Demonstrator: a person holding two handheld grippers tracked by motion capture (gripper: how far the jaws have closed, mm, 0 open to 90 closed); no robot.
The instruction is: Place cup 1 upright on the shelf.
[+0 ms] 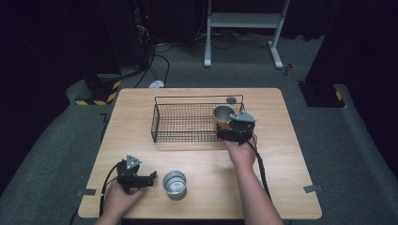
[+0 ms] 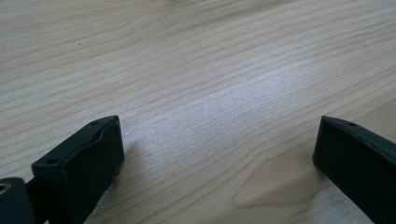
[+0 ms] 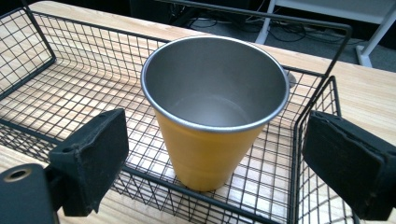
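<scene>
Holding my right gripper (image 1: 233,132) at the near right corner of the wire basket (image 1: 187,123), I have its jaws spread wide with nothing pressed between them. In the right gripper view (image 3: 215,154) the yellow cup (image 3: 210,135) stands upright inside the basket (image 3: 70,93), at its right end, its steel rim and inside facing up. The cup sits between and just beyond my two pads (image 3: 100,149), apart from both; the basket's front wire runs between the pads and the cup. From above, the cup (image 1: 222,115) shows just past the gripper, near the basket's right wall.

My left gripper (image 1: 152,178) lies low over the table (image 1: 281,154) at the near left, pointing right toward the silver cup (image 1: 174,183), which stands upright on the bare wood just beside its tips; I cannot tell whether they touch. Its jaws are wide too, and in the left gripper view (image 2: 219,149) just wood grain (image 2: 196,70) lies between them. A small dark disc (image 1: 231,100) rests on the table behind the basket.
</scene>
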